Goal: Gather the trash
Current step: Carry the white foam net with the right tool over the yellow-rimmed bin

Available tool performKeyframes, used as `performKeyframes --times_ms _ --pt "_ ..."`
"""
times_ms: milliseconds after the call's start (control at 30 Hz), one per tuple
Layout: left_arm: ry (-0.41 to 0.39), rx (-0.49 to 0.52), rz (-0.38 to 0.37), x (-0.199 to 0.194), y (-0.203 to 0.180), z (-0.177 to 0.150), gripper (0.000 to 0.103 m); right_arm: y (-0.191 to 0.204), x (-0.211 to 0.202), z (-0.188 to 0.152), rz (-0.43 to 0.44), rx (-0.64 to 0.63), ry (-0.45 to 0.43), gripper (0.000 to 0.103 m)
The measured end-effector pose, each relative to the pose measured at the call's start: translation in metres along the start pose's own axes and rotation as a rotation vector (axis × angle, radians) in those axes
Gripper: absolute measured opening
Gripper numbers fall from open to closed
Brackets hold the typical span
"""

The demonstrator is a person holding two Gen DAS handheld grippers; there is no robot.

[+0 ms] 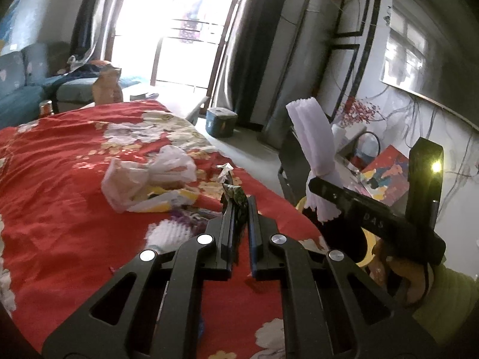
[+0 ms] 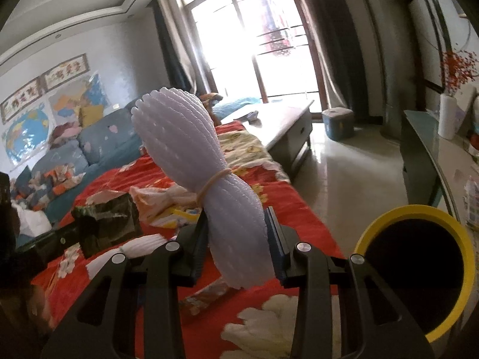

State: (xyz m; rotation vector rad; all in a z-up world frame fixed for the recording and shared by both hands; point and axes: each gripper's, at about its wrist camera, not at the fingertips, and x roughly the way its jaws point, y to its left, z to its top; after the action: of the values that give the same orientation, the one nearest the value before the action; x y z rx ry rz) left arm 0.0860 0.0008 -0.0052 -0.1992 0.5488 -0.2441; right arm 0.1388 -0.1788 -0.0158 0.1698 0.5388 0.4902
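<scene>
My left gripper [image 1: 239, 206] is shut on a crumpled dark green wrapper [image 1: 236, 193] above the red flowered cloth [image 1: 60, 194]. The wrapper also shows in the right wrist view [image 2: 110, 209]. My right gripper [image 2: 236, 224] is shut on a white foam net bundle [image 2: 191, 149] tied with a rubber band; it shows in the left wrist view [image 1: 311, 137] held to the right of the table. A yellow-rimmed bin [image 2: 419, 266] stands just right of the right gripper. A white plastic bag [image 1: 149, 176] with yellow packaging lies on the cloth ahead of the left gripper.
A second white foam net [image 2: 131, 248] lies on the cloth at the left. A low white table [image 2: 287, 119] and a blue stool [image 2: 338, 122] stand beyond. A sofa [image 2: 89, 149] runs along the left. A side cabinet [image 2: 425, 149] is at the right.
</scene>
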Motion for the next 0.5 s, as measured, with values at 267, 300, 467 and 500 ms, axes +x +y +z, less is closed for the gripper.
performKeyframes --times_ms 267,300,467,500 --pt "0.023 0.028 -0.036 0.015 -0.020 0.003 0.004 -0.033 -0.010 0.001 -0.059 0.058 -0.015 0.034" --pt "0.025 0.031 -0.042 0.017 -0.023 0.003 0.004 -0.038 -0.012 0.001 -0.067 0.067 -0.019 0.034" --pt "0.035 0.049 -0.080 0.029 -0.042 0.006 0.004 -0.056 -0.019 0.001 -0.108 0.104 -0.028 0.035" --pt "0.037 0.053 -0.086 0.032 -0.046 0.006 0.004 -0.060 -0.020 0.001 -0.115 0.109 -0.028 0.034"
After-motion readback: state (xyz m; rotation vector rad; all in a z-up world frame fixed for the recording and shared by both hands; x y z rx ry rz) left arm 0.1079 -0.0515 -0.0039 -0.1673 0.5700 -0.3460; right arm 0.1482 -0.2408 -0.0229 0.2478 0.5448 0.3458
